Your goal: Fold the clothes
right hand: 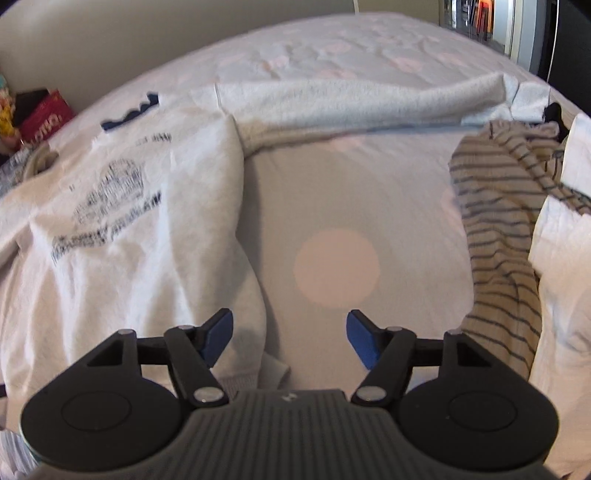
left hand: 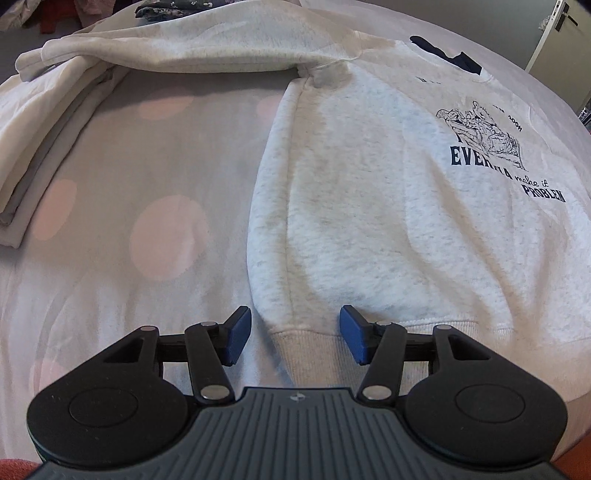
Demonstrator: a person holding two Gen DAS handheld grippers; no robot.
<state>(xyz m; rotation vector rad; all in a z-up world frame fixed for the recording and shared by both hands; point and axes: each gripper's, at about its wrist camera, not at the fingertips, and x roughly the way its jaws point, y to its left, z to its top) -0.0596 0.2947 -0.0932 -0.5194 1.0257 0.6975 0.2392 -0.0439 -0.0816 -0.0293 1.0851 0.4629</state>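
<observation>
Lying flat on the bed, the sweatshirt was a pale heather-grey fleece with a soft, nubbly face, a ribbed hem band and a dark navy print of a drawing and block lettering on its chest. One sleeve stretched sideways across the top of the left wrist view, thick and rounded where the fabric doubled over. The bed was covered by a white sheet dotted with large, faint pink circles, smooth near the gripper and lightly creased farther off. At the left edge of that view sat a stack of folded pale clothes, squared and layered. A door with a dark handle stood at the far right.

In the right wrist view, which was blurred, the same sweatshirt lay at left, its other sleeve running across the bed toward a crumpled cream garment with thin dark stripes and some white cloth beside it. A red box sat at the far left by a pale headboard.

The left gripper was released, its blue-padded fingers spread to either side of the hem's corner, just above the ribbing and grasping nothing. The right gripper was likewise spread wide and empty, its left finger over the sweatshirt's side edge, its right over bare sheet.
</observation>
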